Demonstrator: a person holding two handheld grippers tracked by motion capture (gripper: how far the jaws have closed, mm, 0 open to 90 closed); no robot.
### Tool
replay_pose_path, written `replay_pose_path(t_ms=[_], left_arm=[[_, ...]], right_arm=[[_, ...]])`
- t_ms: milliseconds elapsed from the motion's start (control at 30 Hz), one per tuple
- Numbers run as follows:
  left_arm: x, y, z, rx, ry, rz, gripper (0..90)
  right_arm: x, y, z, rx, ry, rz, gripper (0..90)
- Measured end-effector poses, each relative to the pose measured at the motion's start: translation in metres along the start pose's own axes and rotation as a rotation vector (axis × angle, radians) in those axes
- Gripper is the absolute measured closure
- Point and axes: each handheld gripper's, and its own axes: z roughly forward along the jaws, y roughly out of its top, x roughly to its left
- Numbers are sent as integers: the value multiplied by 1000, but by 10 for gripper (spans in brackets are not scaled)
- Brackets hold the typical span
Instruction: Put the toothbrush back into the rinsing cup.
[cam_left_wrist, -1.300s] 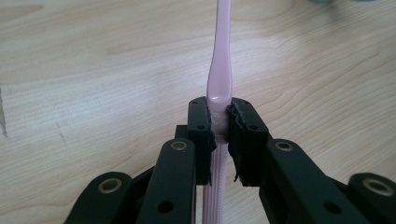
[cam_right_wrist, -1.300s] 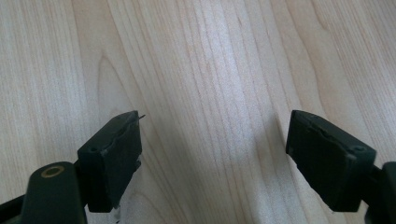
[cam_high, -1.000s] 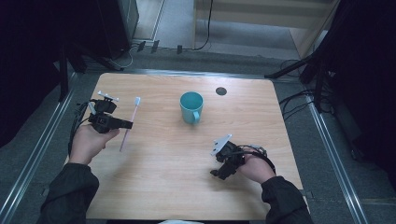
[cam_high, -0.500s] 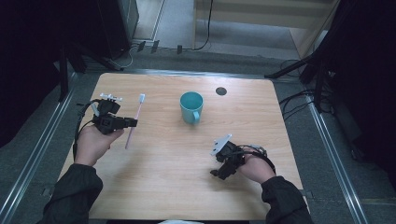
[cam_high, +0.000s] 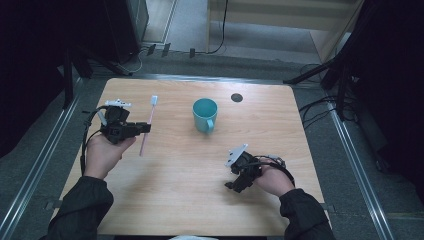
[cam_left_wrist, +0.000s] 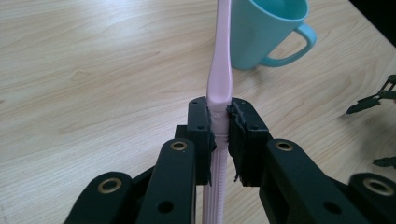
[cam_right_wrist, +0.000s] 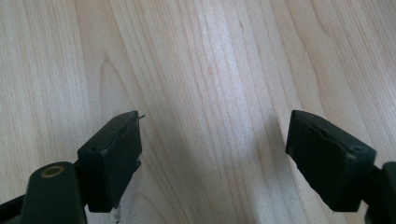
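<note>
The left gripper (cam_left_wrist: 219, 123) clamped the toothbrush (cam_left_wrist: 219, 74) mid-handle (right gripper (cam_right_wrist: 212, 156) gaped empty); swinging toward the mug (cam_left_wrist: 268, 30), it risked twisting loose.

Left gripper (cam_left_wrist: 219, 126): both black jaws pressed against the handle of a pink toothbrush (cam_left_wrist: 220, 70), which runs straight up between them and out past the top edge. Behind it, a teal mug (cam_left_wrist: 266, 32) stands on the wooden table (cam_left_wrist: 93, 70), handle turned right. At the right edge, black parts of the other gripper (cam_left_wrist: 380, 98).
</note>
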Motion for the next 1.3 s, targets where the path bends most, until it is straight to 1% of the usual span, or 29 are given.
replay_pose_path(t_ms=[33, 67, 100, 133, 167, 200, 267, 333, 400, 567, 633, 767, 800, 933, 967, 1000, 1033, 1133, 1167, 1200, 1267, 1300], left_arm=[[0, 0, 0, 0, 0, 0, 789], [-1, 1, 0, -8, -4, -1, 789], [-3, 1, 0, -30, 0, 2, 789], [-3, 1, 0, -30, 0, 2, 789], [-4, 2, 2, -43, -1, 13, 790], [-5, 3, 3, -45, 0, 15, 789], [-7, 4, 4, -50, -11, 16, 789], [-9, 5, 6, -51, -13, 26, 789], [-10, 7, 8, -45, -14, 30, 790], [-14, 11, 13, -45, -19, 38, 790], [-17, 14, 15, -54, -18, 38, 789], [-19, 19, 18, -61, -28, 38, 789], [-21, 22, 20, -65, -40, 37, 789], [-25, 26, 22, -70, -36, 51, 789], [-28, 30, 23, -72, -41, 51, 789], [-28, 30, 23, -72, -41, 51, 789], [-29, 35, 23, -74, -46, 60, 789], [-31, 43, 24, -82, -46, 60, 789], [-31, 43, 24, -82, -46, 60, 789], [-32, 48, 24, -91, -50, 64, 789], [-34, 50, 24, -94, -47, 60, 789], [-36, 54, 25, -111, -46, 66, 789]], right_arm=[[0, 0, 0, 0, 0, 0, 183], [0, 0, 0, 0, 0, 1, 183], [0, 0, 0, -1, 0, -1, 183], [0, 0, 0, -1, 0, -2, 183], [0, 0, 0, -3, -3, -3, 183], [0, 0, -1, -4, -5, -4, 183], [0, 0, -1, -5, -5, -3, 183], [0, 0, 0, -4, -5, -2, 183], [1, 0, 0, 0, -6, -3, 183], [0, -1, 0, -3, -3, -2, 183], [-1, -1, 0, -4, -2, 1, 183], [-1, 0, 0, -6, -1, 5, 183], [0, 0, 0, -8, 1, 7, 183], [-1, 0, 0, -12, -1, 4, 183], [-1, 0, 0, -11, -3, 6, 183], [-1, 0, 0, -11, -3, 6, 183], [-1, 0, 0, -13, -4, 6, 183], [-1, 1, 0, -14, -3, 1, 183], [-1, 1, 0, -14, -3, 0, 183], [0, 1, 0, -13, -4, 2, 183], [0, 1, 0, -13, -6, 4, 183], [0, 1, 0, -13, -6, 3, 183]])
